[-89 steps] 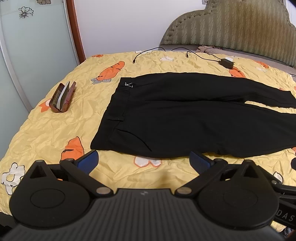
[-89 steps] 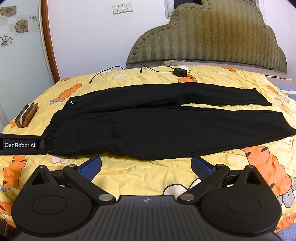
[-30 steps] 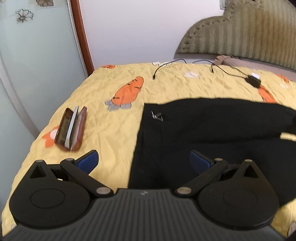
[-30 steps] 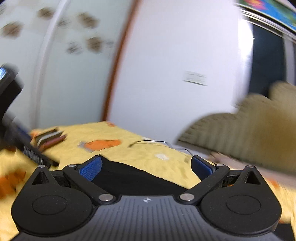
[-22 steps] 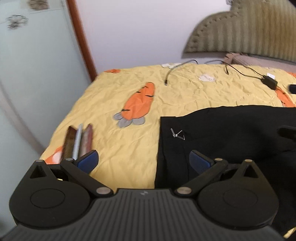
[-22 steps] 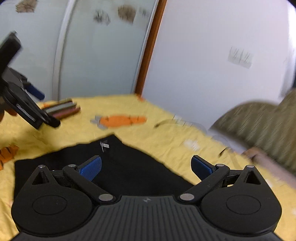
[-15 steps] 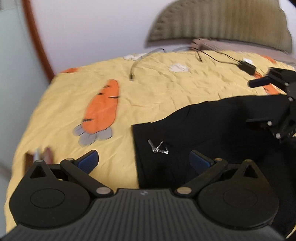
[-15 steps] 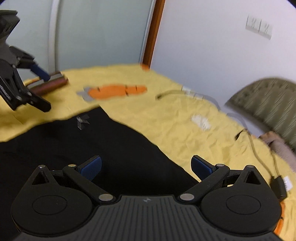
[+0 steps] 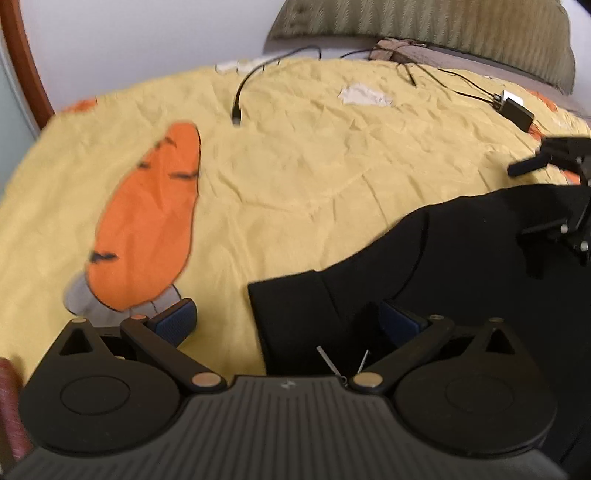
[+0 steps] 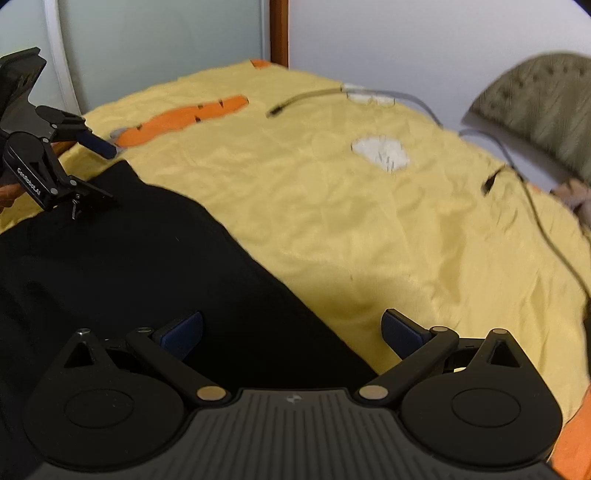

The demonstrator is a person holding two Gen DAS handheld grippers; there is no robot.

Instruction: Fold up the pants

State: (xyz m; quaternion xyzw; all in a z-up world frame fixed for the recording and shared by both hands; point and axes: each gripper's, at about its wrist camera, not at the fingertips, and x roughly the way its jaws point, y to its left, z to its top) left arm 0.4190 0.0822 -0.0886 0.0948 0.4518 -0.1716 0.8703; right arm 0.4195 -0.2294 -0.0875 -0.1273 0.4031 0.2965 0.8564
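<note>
Black pants lie flat on a yellow carrot-print bedspread. In the left wrist view my left gripper is open, low over the far waistband corner, which lies between its blue pads, with a small white tag just below. In the right wrist view my right gripper is open and straddles the far edge of the pants: left pad over black cloth, right pad over bedspread. The left gripper also shows in the right wrist view; the right gripper shows at the right edge of the left wrist view.
Charger cables and a black adapter lie on the bedspread beyond the pants, near the green headboard. A cable runs along the right in the right wrist view. A wooden door frame stands behind.
Both grippers have moved from the near side of the bed across the pants and dropped low to their far edge; the left one now sits at the waistband corner. Both stay open.
</note>
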